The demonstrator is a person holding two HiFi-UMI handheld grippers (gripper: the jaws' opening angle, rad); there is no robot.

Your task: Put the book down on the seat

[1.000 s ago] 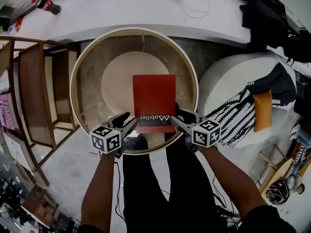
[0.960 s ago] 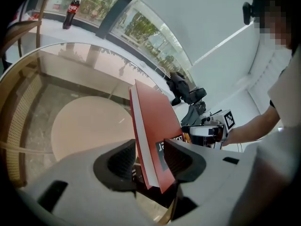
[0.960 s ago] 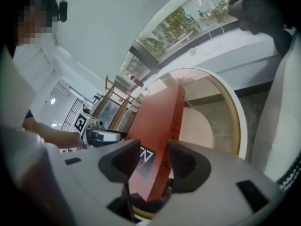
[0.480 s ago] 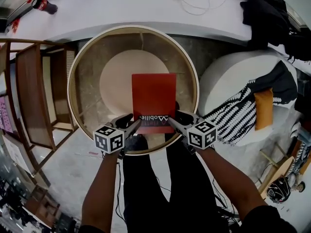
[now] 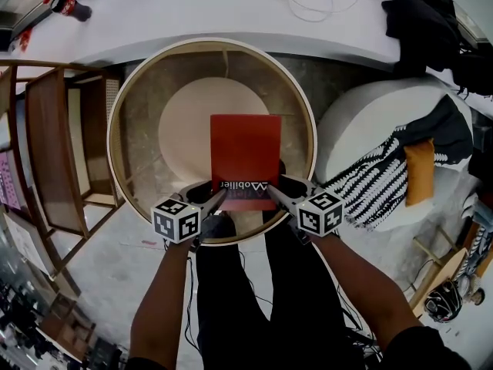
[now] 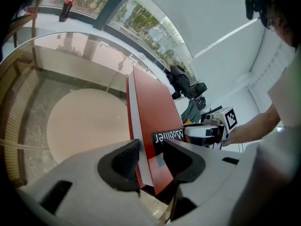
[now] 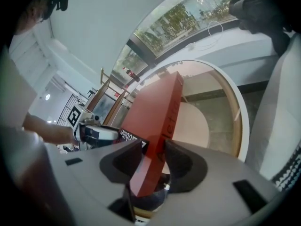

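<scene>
Well off to the left of the round chair (image 5: 115, 129), a cola bottle (image 5: 65, 7) lies on the white ledge. A wooden rack (image 5: 54, 153) stands just beside the chair's left rim.

At the chair's front, the left tongs (image 5: 209, 199) are clamped on the near left corner of the red book (image 5: 245, 153). The left gripper view shows the pads pinching cover and pages together. The book hangs roughly level inside the chair's bowl. Its far half is over the pale seat pad (image 5: 189, 122), and its near edge, with the title strip, reaches toward the chair's front rim. I can't tell whether it touches the pad yet.

The right tongs (image 5: 276, 193) grip the near right corner on the spine side, closed on it just as firmly. To the right of the chair sits a white pouf (image 5: 362, 122) draped with a patterned throw (image 5: 377, 183), well clear of the work.

To set the book down cleanly, I'd say both hands should sink together so it stays level. They should also carry it a little toward the chair's centre, so it lands on the pad rather than on the sloping wall. Letting the far edge meet the pad first would steady it. The tongs should open only once the weight rests there, both at once, since one corner freed early could twist the book. Then they can draw straight back toward the front rim without dragging the cover.
</scene>
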